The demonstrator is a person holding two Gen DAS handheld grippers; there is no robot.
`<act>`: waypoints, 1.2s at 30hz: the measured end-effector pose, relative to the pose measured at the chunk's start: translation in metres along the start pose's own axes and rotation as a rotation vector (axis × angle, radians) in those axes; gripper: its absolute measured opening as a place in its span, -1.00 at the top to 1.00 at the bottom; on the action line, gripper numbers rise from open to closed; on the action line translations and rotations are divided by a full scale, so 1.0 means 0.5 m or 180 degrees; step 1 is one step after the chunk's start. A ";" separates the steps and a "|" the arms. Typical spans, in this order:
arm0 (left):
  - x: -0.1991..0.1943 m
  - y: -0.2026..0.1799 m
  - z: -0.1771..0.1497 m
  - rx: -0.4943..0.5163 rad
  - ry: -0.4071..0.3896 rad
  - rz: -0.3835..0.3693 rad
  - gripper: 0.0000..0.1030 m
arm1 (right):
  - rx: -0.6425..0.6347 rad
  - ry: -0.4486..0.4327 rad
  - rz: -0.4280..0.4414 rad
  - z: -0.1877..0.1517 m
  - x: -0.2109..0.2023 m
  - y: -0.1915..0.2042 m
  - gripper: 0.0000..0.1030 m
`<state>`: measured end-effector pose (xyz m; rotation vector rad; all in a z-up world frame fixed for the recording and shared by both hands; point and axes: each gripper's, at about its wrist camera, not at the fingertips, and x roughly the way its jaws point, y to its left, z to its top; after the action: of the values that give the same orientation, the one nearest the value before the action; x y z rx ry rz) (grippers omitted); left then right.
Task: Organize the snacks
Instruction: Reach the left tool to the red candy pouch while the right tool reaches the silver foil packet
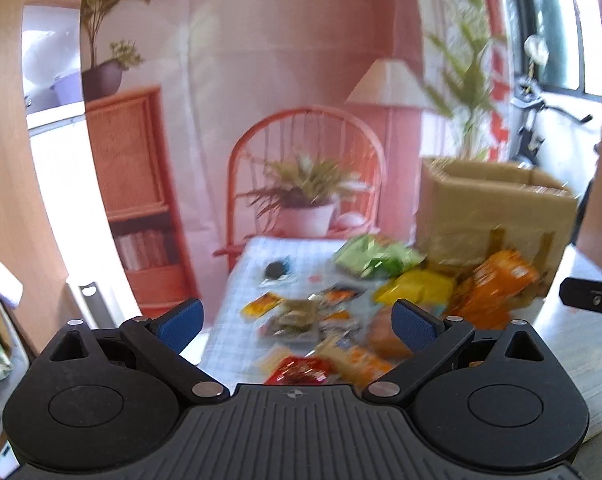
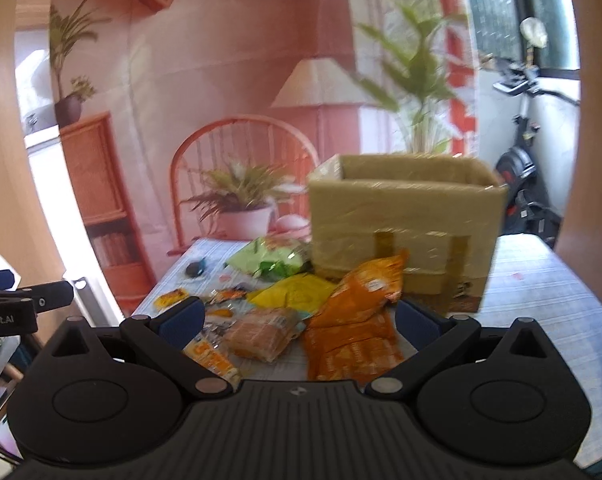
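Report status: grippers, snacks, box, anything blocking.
Left gripper open, empty. Right gripper open, empty. Snack packets loose on table, beside cardboard box. Nothing blocking.

Both grippers are black with ribbed bodies, silver pivot screws and blue textured pads [image 1: 183,320].
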<state>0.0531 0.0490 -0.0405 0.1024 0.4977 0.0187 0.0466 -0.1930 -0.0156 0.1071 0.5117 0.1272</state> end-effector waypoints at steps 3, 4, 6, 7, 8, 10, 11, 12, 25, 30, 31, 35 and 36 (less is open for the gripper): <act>0.041 0.024 -0.016 -0.0036 0.0160 0.0004 -0.90 | -0.0088 0.0116 0.0140 -0.013 0.051 0.016 -1.00; 0.055 0.032 -0.024 -0.0048 0.0213 -0.0009 -0.89 | -0.0103 0.0161 0.0178 -0.020 0.065 0.021 -1.00; 0.084 0.044 -0.044 -0.0045 0.0316 -0.0015 -0.86 | -0.0080 0.0272 0.0283 -0.035 0.100 0.026 -0.99; 0.099 0.048 -0.055 -0.0029 0.0379 -0.0021 -0.83 | -0.0059 0.0339 0.0338 -0.045 0.119 0.029 -0.98; 0.113 0.050 -0.066 -0.0002 0.0441 -0.0038 -0.75 | -0.0051 0.0403 0.0374 -0.051 0.137 0.033 -0.96; 0.138 0.055 -0.085 0.0065 0.0563 -0.0067 -0.63 | -0.0079 0.0527 0.0439 -0.067 0.173 0.046 -0.89; 0.149 0.056 -0.094 0.0104 0.0616 -0.0067 -0.62 | -0.0113 0.0569 0.0460 -0.075 0.190 0.053 -0.84; 0.157 0.059 -0.103 0.0131 0.0653 -0.0052 -0.61 | -0.0154 0.0613 0.0477 -0.081 0.205 0.059 -0.80; 0.255 0.139 -0.075 0.0070 0.0752 -0.0279 -0.40 | -0.0276 0.1094 0.0773 -0.135 0.339 0.118 -0.52; 0.288 0.133 -0.105 0.0123 0.0901 -0.0370 -0.38 | -0.0253 0.1227 0.0769 -0.154 0.364 0.122 -0.46; 0.291 0.129 -0.112 0.0157 0.0912 -0.0353 -0.36 | -0.0249 0.1235 0.0760 -0.156 0.367 0.122 -0.45; 0.299 0.122 -0.129 0.0203 0.0918 -0.0481 -0.03 | -0.0236 0.1268 0.0736 -0.155 0.369 0.120 -0.35; 0.301 0.120 -0.131 0.0230 0.0918 -0.0498 -0.03 | -0.0231 0.1279 0.0743 -0.155 0.368 0.120 -0.35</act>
<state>0.1545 0.1211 -0.1632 0.1321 0.7938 -0.1393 0.1618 -0.1012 -0.1634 0.0697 0.8943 0.4002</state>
